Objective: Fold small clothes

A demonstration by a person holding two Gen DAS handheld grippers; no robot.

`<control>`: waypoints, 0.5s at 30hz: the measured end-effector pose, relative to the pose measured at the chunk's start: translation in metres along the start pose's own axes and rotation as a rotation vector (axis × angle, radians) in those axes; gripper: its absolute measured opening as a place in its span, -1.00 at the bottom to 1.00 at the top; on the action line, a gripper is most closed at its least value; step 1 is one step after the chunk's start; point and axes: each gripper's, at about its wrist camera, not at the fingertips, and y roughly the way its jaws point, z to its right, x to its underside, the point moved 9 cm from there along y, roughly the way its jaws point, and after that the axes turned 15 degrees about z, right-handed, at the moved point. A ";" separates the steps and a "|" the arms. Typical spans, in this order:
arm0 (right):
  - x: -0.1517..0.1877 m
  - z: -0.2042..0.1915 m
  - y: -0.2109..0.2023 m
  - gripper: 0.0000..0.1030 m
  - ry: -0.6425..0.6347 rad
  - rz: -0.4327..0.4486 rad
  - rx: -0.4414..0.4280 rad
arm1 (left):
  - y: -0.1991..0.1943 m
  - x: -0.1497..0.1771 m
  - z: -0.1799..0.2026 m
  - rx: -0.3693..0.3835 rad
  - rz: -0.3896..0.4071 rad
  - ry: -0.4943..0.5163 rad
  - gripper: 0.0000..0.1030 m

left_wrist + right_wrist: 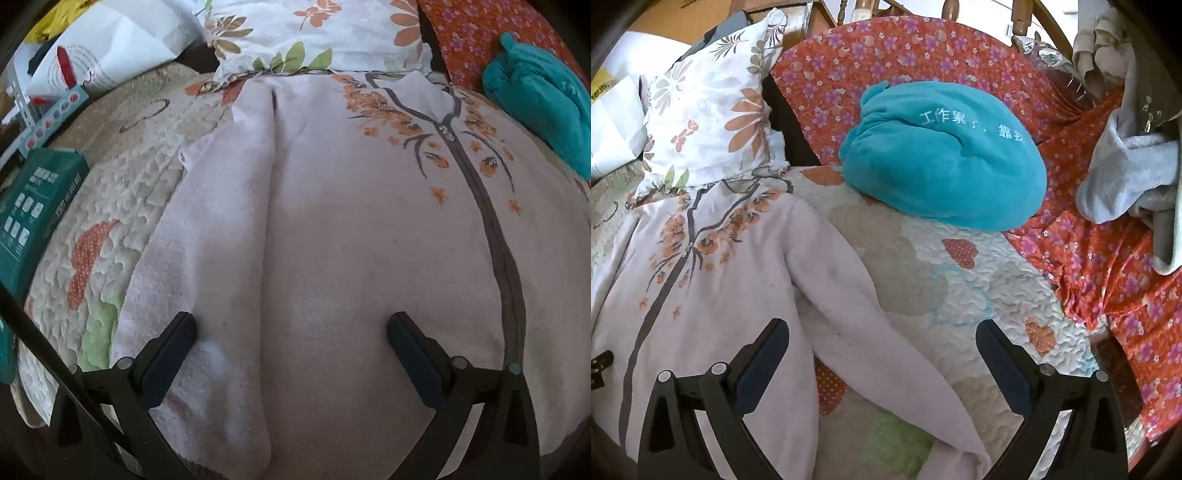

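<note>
Only legible writing: white "工作累" on teal cushion (942,155); left tool (291,325), right tool (882,332) released, empty.

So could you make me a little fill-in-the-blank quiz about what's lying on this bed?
1. The pale pink fleece jacket has orange ____ printed beside its grey zip.
2. The plush cushion with white embroidered writing is ____ in colour.
3. Both the left gripper and the right gripper have jaws that stand ____.
4. The jacket's right-hand sleeve lies spread over the ____ bedspread.

Missing words: flowers; teal; open; quilted
</note>
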 end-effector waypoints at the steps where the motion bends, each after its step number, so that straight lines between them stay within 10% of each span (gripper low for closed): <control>1: 0.000 0.000 0.000 0.99 0.003 -0.001 0.000 | 0.003 -0.002 0.000 -0.017 -0.024 0.022 1.00; 5: 0.002 0.000 0.003 0.99 0.022 -0.015 -0.009 | -0.011 0.002 0.003 -0.009 0.001 0.013 0.94; 10: 0.008 0.001 0.005 0.99 0.003 -0.008 -0.005 | -0.027 -0.011 0.008 0.034 0.043 0.012 -0.20; 15: 0.011 -0.001 0.009 0.99 -0.014 -0.033 0.002 | -0.038 -0.026 0.009 0.063 0.081 -0.028 -0.28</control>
